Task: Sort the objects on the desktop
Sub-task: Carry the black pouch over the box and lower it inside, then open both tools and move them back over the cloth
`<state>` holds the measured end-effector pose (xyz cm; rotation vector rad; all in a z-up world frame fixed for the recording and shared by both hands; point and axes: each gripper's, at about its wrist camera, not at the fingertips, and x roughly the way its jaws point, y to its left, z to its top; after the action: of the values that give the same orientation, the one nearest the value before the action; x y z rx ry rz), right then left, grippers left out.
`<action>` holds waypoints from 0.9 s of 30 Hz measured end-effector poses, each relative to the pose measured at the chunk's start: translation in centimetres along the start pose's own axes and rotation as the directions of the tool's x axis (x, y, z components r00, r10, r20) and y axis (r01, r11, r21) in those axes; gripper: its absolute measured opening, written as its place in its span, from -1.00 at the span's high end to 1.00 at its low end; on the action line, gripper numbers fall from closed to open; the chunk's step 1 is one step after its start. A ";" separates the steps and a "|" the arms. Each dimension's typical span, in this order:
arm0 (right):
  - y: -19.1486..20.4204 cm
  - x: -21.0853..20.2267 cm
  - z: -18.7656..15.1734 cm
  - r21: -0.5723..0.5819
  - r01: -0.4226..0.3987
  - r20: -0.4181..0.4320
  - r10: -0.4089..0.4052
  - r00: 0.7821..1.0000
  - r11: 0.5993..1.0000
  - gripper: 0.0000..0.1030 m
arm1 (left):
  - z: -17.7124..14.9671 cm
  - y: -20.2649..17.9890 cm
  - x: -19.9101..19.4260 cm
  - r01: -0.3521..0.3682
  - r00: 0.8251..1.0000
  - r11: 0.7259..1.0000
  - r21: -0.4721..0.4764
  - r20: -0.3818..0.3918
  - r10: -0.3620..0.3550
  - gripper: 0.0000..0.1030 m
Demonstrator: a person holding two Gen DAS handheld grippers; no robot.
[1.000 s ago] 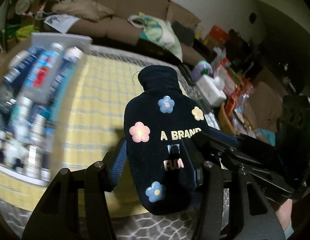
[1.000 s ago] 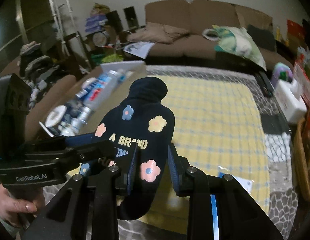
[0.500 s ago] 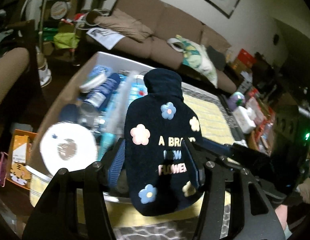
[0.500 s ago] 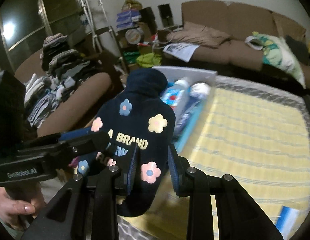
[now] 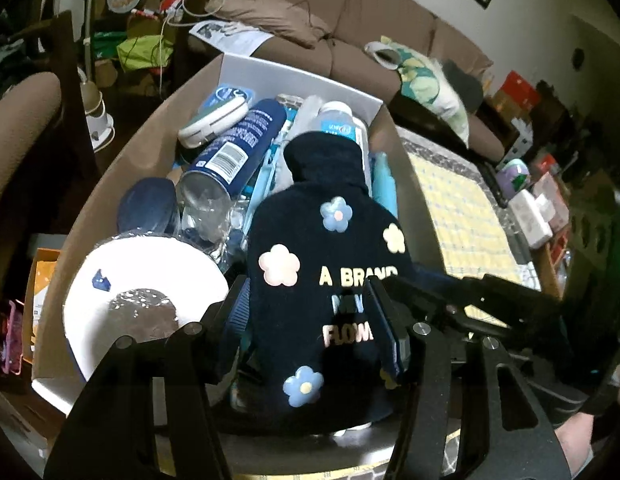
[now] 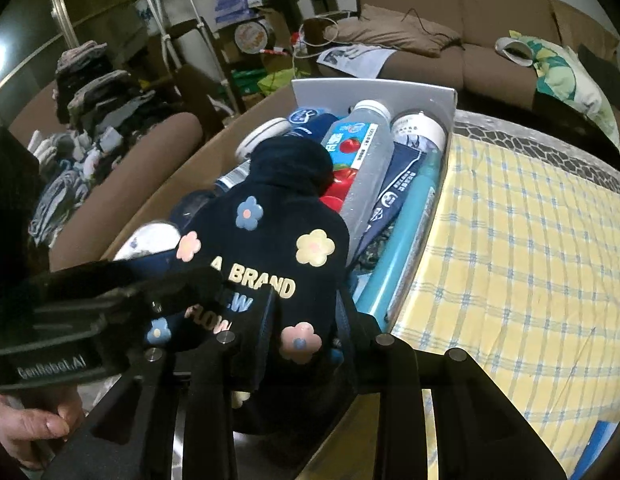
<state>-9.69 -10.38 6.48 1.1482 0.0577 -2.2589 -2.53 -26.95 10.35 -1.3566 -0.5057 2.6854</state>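
Observation:
A dark navy plush hot-water bottle [image 5: 325, 264] with pastel flowers and the words "A BRAND NEW FLOWER" hangs upright over an open cardboard box [image 5: 122, 168]. My left gripper [image 5: 311, 320] is shut on its lower body, one blue pad on each side. My right gripper [image 6: 306, 332] is shut on the bottle's [image 6: 270, 240] lower right part. In the right wrist view the left gripper [image 6: 90, 300] reaches in from the left. The box [image 6: 182, 176] holds a blue spray can [image 5: 234, 140], a white roll [image 5: 142, 280], a clear juice bottle [image 6: 361, 152] and a teal tube [image 6: 405, 232].
A yellow checked cloth [image 6: 529, 240] covers the table right of the box. A brown sofa [image 6: 469, 8] with cushions stands behind. Stacked clothes [image 6: 90, 120] lie on a seat at the left. A person's hand [image 6: 34, 420] grips the left handle.
Both grippers carried the hot-water bottle leftward from over the yellow cloth to over the box and a little lower. The grip on it looks the same.

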 end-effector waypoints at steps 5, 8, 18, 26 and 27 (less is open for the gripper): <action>0.4 -1.3 -0.1 -0.043 -0.005 -0.016 0.005 1.000 0.999 0.16 | -0.5 -0.8 -2.4 -0.052 0.997 0.998 0.030 0.055 0.050 -0.56; -0.3 -5.3 -0.7 -0.094 0.026 0.048 -0.022 0.999 0.995 -0.29 | -1.1 -2.7 -4.3 -0.042 0.994 0.996 0.072 0.101 0.035 -0.72; -15.5 -17.3 -7.8 0.111 0.200 0.021 -0.204 0.979 0.973 -0.32 | -5.2 -15.1 -3.4 0.143 0.989 0.973 0.180 0.012 -0.147 -0.72; -27.0 -21.7 -18.0 0.346 0.239 -0.081 -0.225 0.971 0.907 -0.32 | -12.3 -26.6 5.4 0.299 0.937 0.938 0.176 -0.242 -0.254 -0.72; -27.9 -22.0 -19.0 0.368 0.233 -0.087 -0.216 0.972 0.900 -0.31 | -12.9 -27.7 6.3 0.308 0.930 0.935 0.178 -0.263 -0.256 -0.71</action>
<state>-0.87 28.91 4.91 1.4539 -0.2501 -2.5215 2.08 3.79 7.57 -1.3940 -0.3415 2.2380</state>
